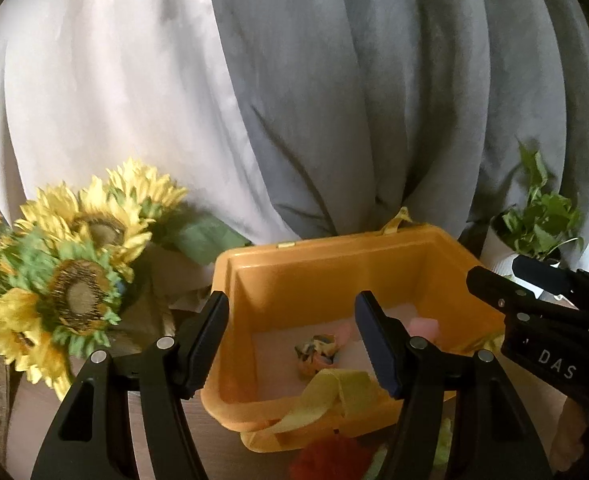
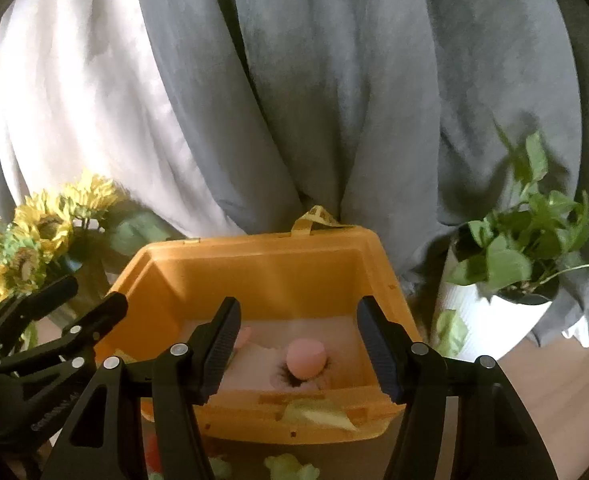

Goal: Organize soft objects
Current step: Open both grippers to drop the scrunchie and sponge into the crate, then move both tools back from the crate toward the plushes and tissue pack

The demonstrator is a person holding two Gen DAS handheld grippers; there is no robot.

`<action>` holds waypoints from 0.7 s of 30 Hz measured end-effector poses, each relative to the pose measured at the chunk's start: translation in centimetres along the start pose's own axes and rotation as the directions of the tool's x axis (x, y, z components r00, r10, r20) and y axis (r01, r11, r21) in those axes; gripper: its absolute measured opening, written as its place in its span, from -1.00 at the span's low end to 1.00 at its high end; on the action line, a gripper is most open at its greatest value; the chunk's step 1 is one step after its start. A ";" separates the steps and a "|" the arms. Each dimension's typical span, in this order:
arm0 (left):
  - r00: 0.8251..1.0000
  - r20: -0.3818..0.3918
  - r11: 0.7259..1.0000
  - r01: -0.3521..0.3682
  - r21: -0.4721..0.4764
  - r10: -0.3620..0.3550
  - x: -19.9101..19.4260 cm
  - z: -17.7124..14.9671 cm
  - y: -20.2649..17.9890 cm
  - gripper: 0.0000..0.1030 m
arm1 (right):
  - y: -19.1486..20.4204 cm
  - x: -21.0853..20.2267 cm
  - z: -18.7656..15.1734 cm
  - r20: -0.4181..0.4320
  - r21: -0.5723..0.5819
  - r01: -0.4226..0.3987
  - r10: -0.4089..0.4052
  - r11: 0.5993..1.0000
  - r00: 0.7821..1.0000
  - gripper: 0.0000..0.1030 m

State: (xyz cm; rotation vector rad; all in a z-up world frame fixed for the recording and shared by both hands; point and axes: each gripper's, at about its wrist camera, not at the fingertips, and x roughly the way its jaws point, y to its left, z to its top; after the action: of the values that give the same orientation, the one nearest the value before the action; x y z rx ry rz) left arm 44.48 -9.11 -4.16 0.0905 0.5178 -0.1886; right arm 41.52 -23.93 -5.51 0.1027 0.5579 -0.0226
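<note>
Nearest, the left gripper (image 1: 292, 340) and right gripper (image 2: 298, 344) hover with jaws spread and empty. Below them lie a fuzzy red soft object (image 1: 326, 458) and pale green ones (image 2: 290, 466), probably plush. Beyond, the orange plastic bin (image 2: 254, 264) holds a rounded pink soft toy (image 2: 305, 360). Descend squarely; pinch gently at mid-body.
</note>
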 end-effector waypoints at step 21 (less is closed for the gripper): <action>0.999 0.041 1.000 -0.016 0.000 0.016 -7.4 -1.6 -0.8 0.27 | -0.1 -7.2 -1.8 0.042 -0.008 0.023 -0.023 1.000 0.999 0.34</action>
State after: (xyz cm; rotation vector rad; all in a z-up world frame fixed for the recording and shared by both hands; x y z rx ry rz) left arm 37.21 -8.53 -1.85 0.0910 0.4756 -0.1744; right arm 34.50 -23.87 -3.23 0.0873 0.5176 -0.0448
